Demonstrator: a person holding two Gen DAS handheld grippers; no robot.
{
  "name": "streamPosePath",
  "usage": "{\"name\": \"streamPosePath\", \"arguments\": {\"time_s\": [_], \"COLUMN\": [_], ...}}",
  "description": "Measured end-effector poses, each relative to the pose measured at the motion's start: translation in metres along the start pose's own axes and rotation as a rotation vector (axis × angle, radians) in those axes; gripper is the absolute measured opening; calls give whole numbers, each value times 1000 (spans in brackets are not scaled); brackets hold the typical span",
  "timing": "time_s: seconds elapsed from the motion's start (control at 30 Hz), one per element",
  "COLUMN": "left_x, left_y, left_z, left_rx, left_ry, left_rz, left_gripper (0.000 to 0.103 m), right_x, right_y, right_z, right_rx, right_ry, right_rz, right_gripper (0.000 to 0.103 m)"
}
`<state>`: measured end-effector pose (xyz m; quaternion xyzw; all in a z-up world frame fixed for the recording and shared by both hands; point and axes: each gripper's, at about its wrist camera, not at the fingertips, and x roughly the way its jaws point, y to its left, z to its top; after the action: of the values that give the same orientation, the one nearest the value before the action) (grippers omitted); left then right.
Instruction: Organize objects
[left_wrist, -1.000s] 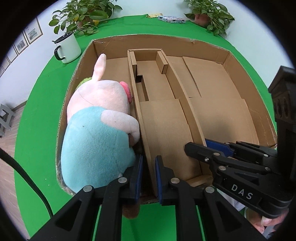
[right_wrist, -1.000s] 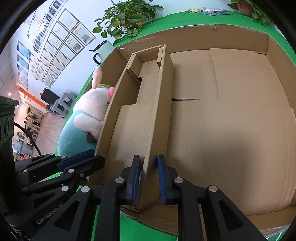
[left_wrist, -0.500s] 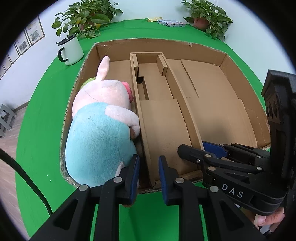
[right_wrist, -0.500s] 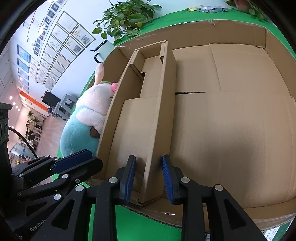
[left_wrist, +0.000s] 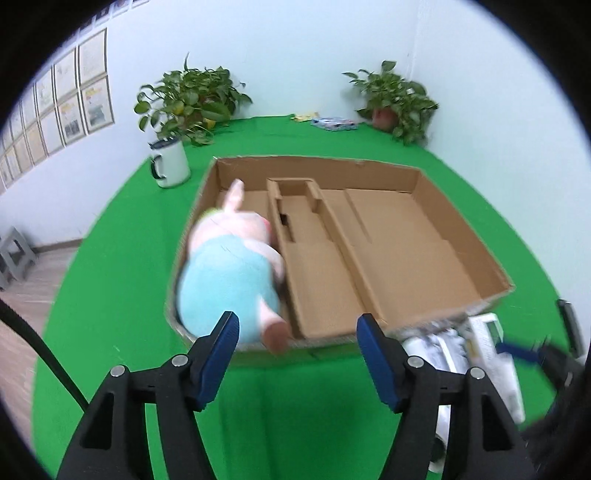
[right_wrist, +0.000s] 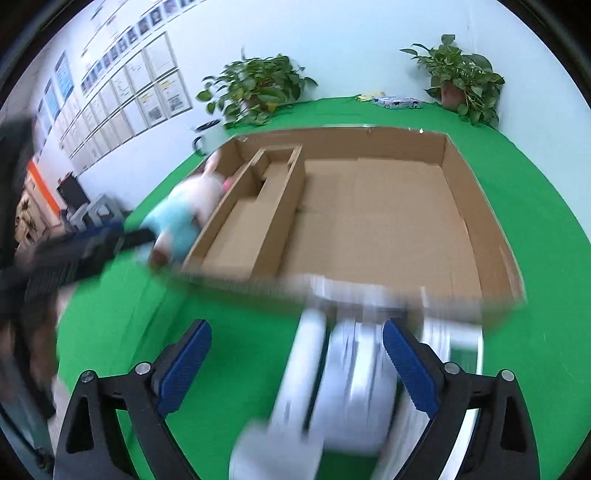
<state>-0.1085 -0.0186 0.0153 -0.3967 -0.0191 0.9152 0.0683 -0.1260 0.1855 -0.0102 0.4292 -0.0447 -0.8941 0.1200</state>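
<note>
A shallow cardboard box (left_wrist: 461, 206) (right_wrist: 476, 199) sits on the green table, with a narrow cardboard insert (left_wrist: 314, 258) (right_wrist: 255, 221) inside. A pink and blue plush pig (left_wrist: 229, 266) (right_wrist: 181, 218) lies in the box's left compartment. My left gripper (left_wrist: 295, 347) is open and empty, held back above the table in front of the box. My right gripper (right_wrist: 295, 354) is open over blurred white packages (right_wrist: 351, 387) (left_wrist: 476, 350) lying in front of the box. The left gripper also shows in the right wrist view (right_wrist: 110, 240), blurred.
A white mug (left_wrist: 168, 166) stands left of the box. Potted plants (left_wrist: 192, 99) (left_wrist: 395, 99) stand at the table's back, with a small packet (left_wrist: 334, 122) between them. The wall runs behind.
Both grippers let go of the insert's walls, opened wide and drew back from the box. The white packages came into view under the right gripper.
</note>
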Motion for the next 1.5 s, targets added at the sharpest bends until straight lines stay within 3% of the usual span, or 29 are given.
{"name": "streamPosePath", "arguments": {"time_s": [0.2, 0.27, 0.33, 0.37, 0.5, 0.57, 0.6, 0.63, 0.67, 0.9, 1.0, 1.07, 1.1, 1.33, 1.5], "left_x": [16, 23, 30, 34, 42, 50, 54, 59, 61, 81, 83, 86, 87, 82, 59], "left_y": [-31, -37, -42, -44, -45, -47, -49, -52, -56, -65, -69, -73, -74, -79, -75], "left_z": [-34, -41, -47, -50, -62, -69, -72, -76, -80, -88, -88, -88, -89, -93, -80], "left_rx": [-7, -25, -37, -41, -60, -77, -79, -84, -88, -136, -129, -112, -106, -100, -91], "left_ry": [71, 105, 129, 142, 194, 230, 248, 272, 283, 352, 359, 364, 373, 364, 293], "left_rz": [-180, -250, -285, -298, -347, -382, -391, -395, -397, -433, -455, -439, -442, -418, -413], "left_gripper": [66, 66, 66, 66, 66, 66, 66, 66, 66, 64, 58, 41, 39, 38, 37], "right_x": [-6, 4, 11, 15, 7, -2, -6, -8, -10, -8, -2, 5, 6, 3, -13], "right_y": [22, 25, 24, 24, 25, 30, 34, 37, 39, 34, 32, 31, 30, 39, 48], "right_z": [-70, -77, -81, -83, -93, -103, -108, -110, -112, -109, -106, -107, -107, -112, -109], "right_rx": [-39, -30, -28, -29, -6, -4, -7, -9, -11, 15, 9, 11, 13, -13, -29], "right_ry": [93, 120, 146, 153, 167, 177, 184, 186, 179, 167, 182, 210, 219, 215, 158], "right_rz": [0, -42, -68, -90, -69, -16, 5, 14, 24, 13, -6, -16, -10, -31, -34], "right_gripper": [91, 82, 65, 61, 58, 62, 67, 80, 82, 82, 77, 66, 63, 59, 59]}}
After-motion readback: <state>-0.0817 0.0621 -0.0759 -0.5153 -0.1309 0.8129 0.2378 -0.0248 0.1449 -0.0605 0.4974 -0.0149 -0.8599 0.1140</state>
